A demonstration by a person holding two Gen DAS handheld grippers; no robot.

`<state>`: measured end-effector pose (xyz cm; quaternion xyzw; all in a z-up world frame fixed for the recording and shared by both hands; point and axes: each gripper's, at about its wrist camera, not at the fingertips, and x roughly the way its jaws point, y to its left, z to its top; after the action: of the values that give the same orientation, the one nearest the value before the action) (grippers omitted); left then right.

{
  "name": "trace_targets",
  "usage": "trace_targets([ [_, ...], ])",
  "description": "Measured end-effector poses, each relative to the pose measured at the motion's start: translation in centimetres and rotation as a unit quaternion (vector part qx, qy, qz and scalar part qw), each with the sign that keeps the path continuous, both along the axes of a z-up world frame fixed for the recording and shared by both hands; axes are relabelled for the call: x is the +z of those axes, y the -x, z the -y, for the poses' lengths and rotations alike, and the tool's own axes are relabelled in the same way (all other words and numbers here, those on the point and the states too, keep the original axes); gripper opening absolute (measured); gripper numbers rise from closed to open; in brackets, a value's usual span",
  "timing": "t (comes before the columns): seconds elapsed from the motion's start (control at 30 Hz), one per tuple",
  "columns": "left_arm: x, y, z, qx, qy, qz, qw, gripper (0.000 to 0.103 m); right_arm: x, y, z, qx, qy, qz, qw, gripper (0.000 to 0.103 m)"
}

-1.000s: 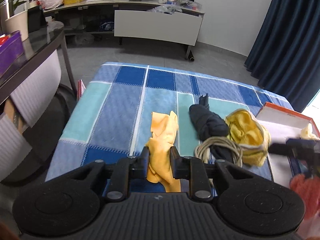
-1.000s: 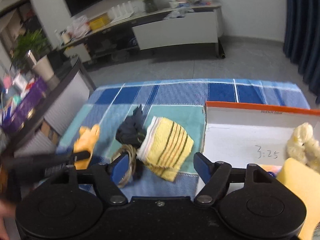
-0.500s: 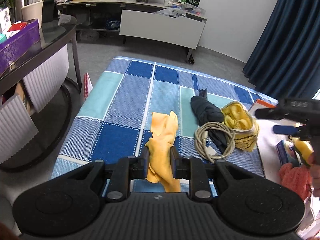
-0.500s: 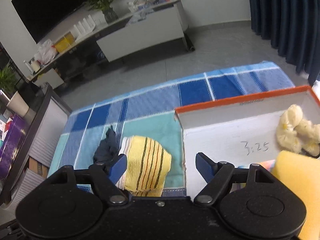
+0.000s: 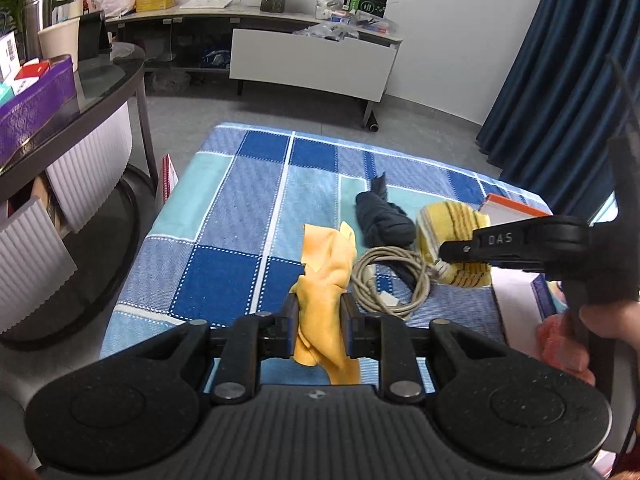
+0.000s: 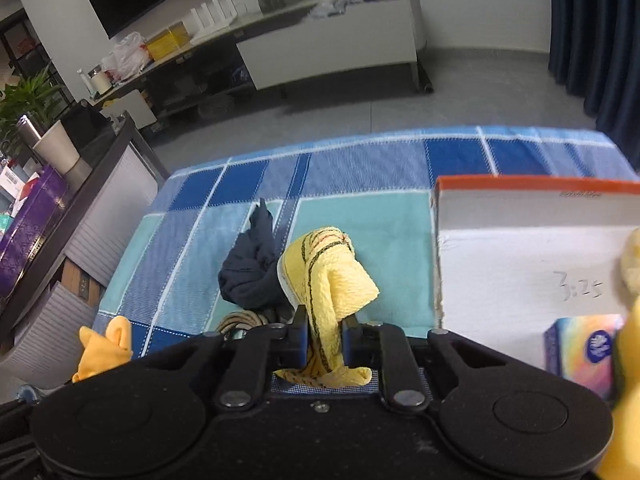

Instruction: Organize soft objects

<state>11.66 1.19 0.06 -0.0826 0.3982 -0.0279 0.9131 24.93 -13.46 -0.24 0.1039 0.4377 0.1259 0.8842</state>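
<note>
My left gripper [image 5: 319, 320] is shut on an orange cloth [image 5: 328, 268] that drapes onto the blue checked blanket [image 5: 248, 208]. My right gripper [image 6: 325, 334] is shut on a yellow striped towel [image 6: 332, 276], bunched between its pads; from the left wrist view that towel [image 5: 460, 216] sits beside the orange-rimmed white box [image 6: 532, 248]. A dark navy cloth [image 6: 252, 268] lies left of the towel, with a coiled beige cable [image 5: 384, 280] in front of it. The orange cloth's tip [image 6: 106, 344] shows at the lower left of the right wrist view.
The white box holds a tissue pack [image 6: 584, 344], a pale yellow fluffy item [image 6: 632, 260] and a pink knit piece [image 5: 560, 344]. A dark glass side table [image 5: 80, 96] with a purple box stands left. A white low cabinet [image 5: 312, 64] and blue curtains [image 5: 560, 80] lie beyond.
My right gripper came down over the yellow towel and closed on it, bunching it up. The left gripper keeps its hold on the orange cloth, barely shifted.
</note>
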Motion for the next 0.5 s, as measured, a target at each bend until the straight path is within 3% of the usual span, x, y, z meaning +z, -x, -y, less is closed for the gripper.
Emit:
trace_targets([
  [0.27,1.7,1.3,1.8,0.001,-0.010,0.013,0.9999,0.023,4.2,5.8,1.4,0.020,0.038,0.063,0.997,0.020],
  [0.5,2.9,2.7,3.7,0.000,-0.023,0.021,0.9995,0.023,5.9,11.0,2.5,0.023,0.058,0.092,0.994,0.020],
])
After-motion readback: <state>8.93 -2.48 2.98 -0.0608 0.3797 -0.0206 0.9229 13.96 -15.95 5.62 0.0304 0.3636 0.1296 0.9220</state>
